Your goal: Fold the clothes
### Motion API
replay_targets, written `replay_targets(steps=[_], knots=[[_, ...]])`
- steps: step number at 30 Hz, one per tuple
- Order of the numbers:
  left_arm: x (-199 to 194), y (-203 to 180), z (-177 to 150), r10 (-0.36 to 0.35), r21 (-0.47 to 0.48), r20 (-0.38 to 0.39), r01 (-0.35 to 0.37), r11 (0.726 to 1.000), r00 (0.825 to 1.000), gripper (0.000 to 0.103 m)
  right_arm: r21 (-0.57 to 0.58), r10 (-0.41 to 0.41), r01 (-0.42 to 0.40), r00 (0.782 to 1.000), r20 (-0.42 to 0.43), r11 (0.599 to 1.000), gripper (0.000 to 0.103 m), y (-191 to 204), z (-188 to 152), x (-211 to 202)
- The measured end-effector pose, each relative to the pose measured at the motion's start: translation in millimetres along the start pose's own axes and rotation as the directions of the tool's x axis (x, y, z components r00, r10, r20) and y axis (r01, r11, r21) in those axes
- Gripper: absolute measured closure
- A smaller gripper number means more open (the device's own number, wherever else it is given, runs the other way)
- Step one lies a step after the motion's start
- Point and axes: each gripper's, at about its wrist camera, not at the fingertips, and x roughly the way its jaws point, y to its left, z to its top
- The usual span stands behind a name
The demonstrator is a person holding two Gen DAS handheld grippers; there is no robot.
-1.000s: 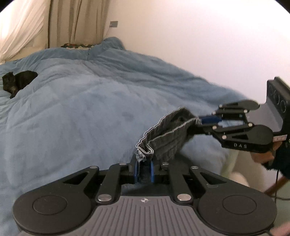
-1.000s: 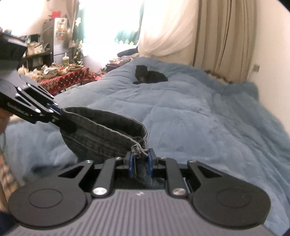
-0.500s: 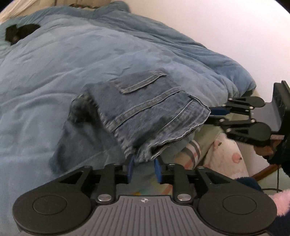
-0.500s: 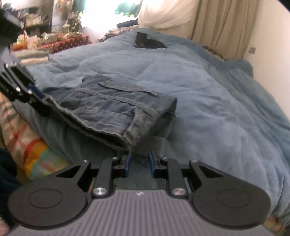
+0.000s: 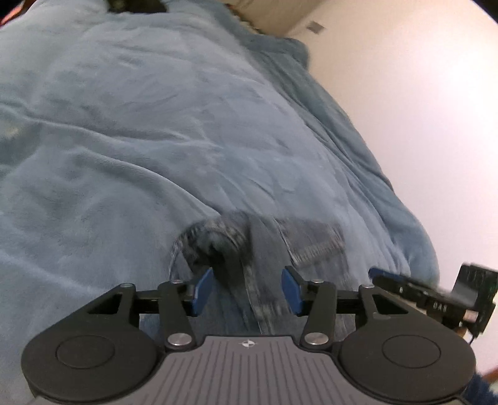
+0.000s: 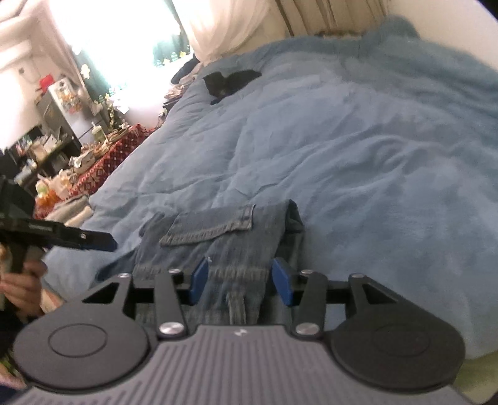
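While jeans [image 6: 230,249] lie folded, blue blanket [image 6: 358,162] beneath

The jeans [image 6: 224,246] are faded mid-blue denim with paler stitched seams and a lighter pocket flap. Under them the blanket [image 6: 358,162] is plain dusty blue. Left of the blanket, a cloth [image 6: 109,162] shows a red-and-white diamond pattern. Both grippers are black with blue pads [image 6: 199,280].

A bed under a rumpled blue blanket [image 6: 358,149] fills the room, set against a plain pale wall [image 5: 420,109]. Beige curtains [image 6: 326,15] hang behind its head beside a glaring bright window [image 6: 124,40]. A cluttered table with a red patterned cloth [image 6: 105,165] stands alongside.
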Motion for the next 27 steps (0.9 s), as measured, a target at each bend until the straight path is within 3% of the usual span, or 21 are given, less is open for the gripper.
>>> replay_targets(steps=[7,14,15,16,18,23,27], knots=[[44.2,16.7,10.6,-0.049,-0.111,-0.065,0.042,0.993,0.997,0.048,0.128,0.064,-0.056,0.996,-0.061,0.99,0.053,-42.5,19.8,67.2],[72.3,25.7,22.7,-0.098,-0.21,-0.066,0.083,0.974,0.993,0.046,0.204,0.15,-0.129,0.984,-0.093,0.97,0.054,-68.9,30.1,114.7],[74.3,23.7,24.0,-0.092,-0.207,-0.061,0.077,0.975,0.994,0.051,0.207,0.161,-0.138,0.982,-0.096,0.968,0.067,-69.1,32.3,119.7],[74.6,20.1,25.8,-0.073,-0.189,-0.053,0.062,0.98,0.996,0.062,0.2,0.153,-0.132,0.984,-0.095,0.971,0.072,-65.8,34.5,122.3],[70.0,12.8,30.4,-0.034,-0.152,-0.032,0.028,0.988,0.999,0.073,0.177,0.134,-0.117,0.987,-0.085,0.977,0.082,-56.7,40.4,123.0],[57.5,8.6,47.5,-0.056,-0.111,0.038,0.06,0.992,0.998,0.075,0.101,0.141,-0.141,0.99,-0.001,0.985,0.084,-40.0,62.1,113.0],[86.0,21.9,54.4,0.01,-0.086,-0.011,-0.011,0.996,1.0,0.075,0.041,0.044,-0.041,0.996,-0.079,0.998,0.082,-42.0,57.3,156.0]])
